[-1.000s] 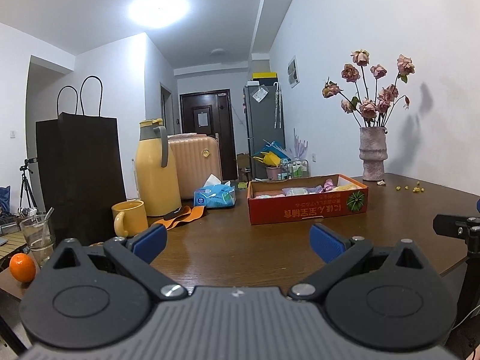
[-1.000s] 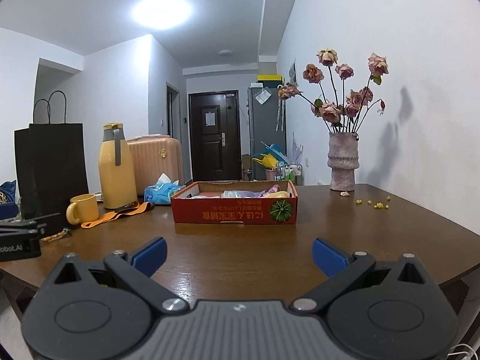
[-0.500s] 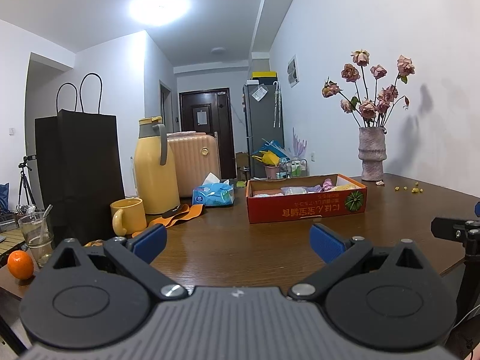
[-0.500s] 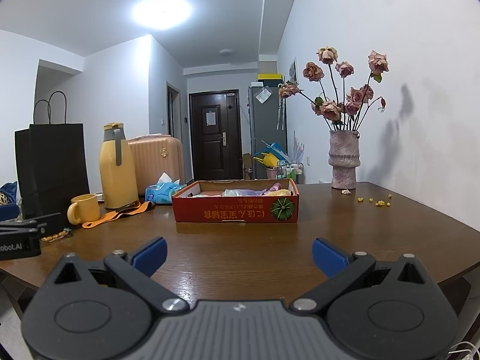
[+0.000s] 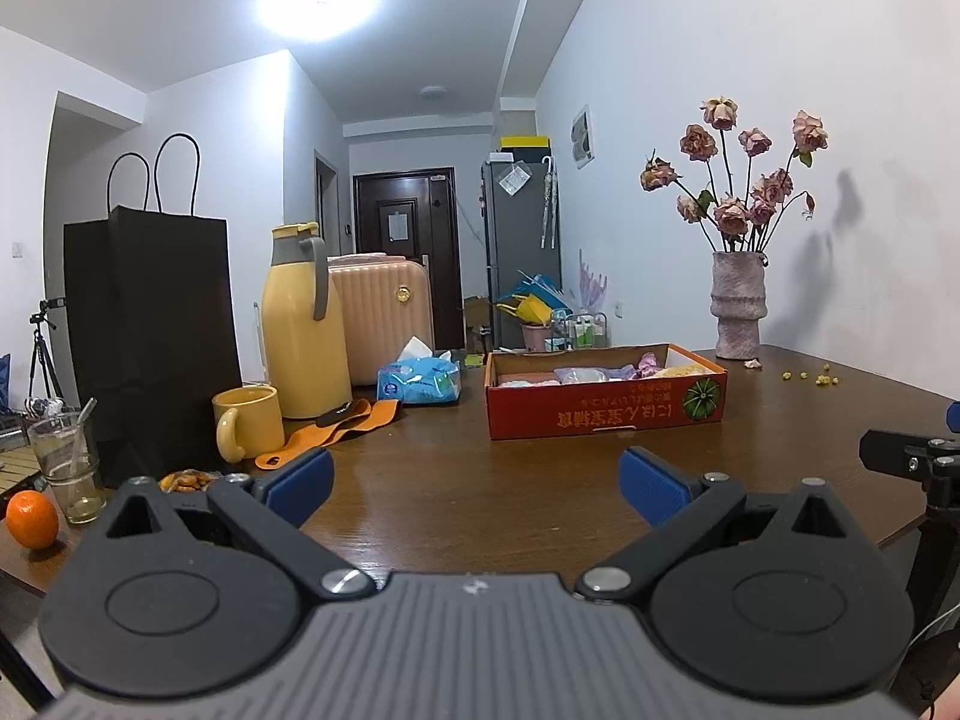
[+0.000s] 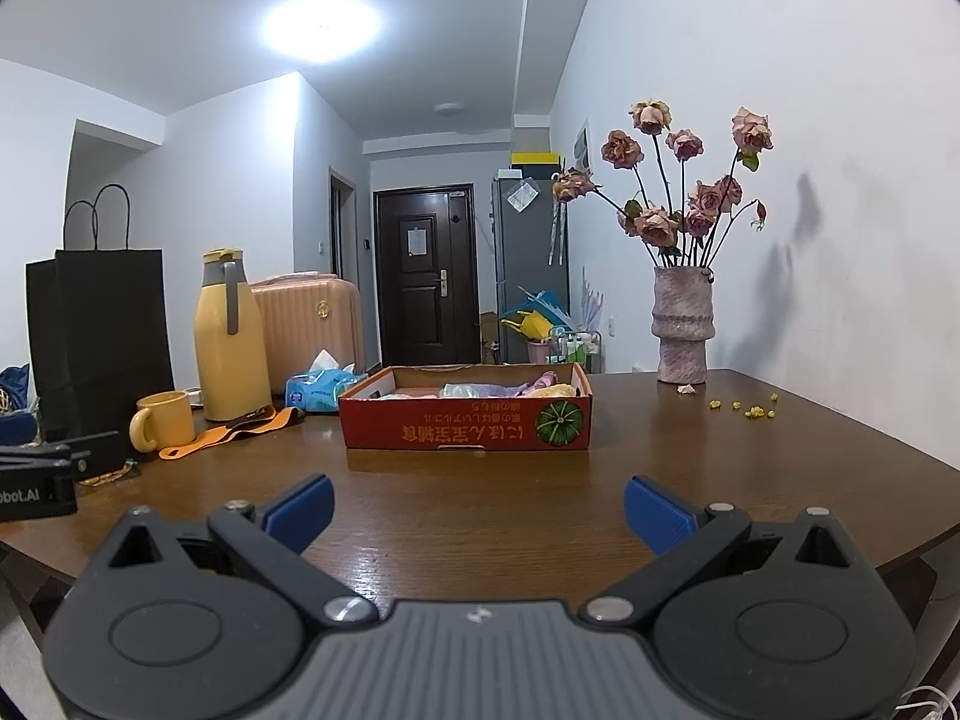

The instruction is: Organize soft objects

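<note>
Only my left view shows an orange (image 5: 32,519) at lower left; both my jaws stand wide apart, holding nothing, above the table (image 6: 480,498).

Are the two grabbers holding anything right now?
No. The left gripper and the right gripper are both open and empty, with only bare table between their fingers.

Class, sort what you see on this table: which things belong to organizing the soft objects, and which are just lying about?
Belongs to the job:
- red cardboard box
- soft items inside it
- left gripper and right gripper, both open and empty

Just lying about:
- yellow mug
- yellow thermos
- tissue pack
- vase of roses
- black paper bag
- orange
</note>
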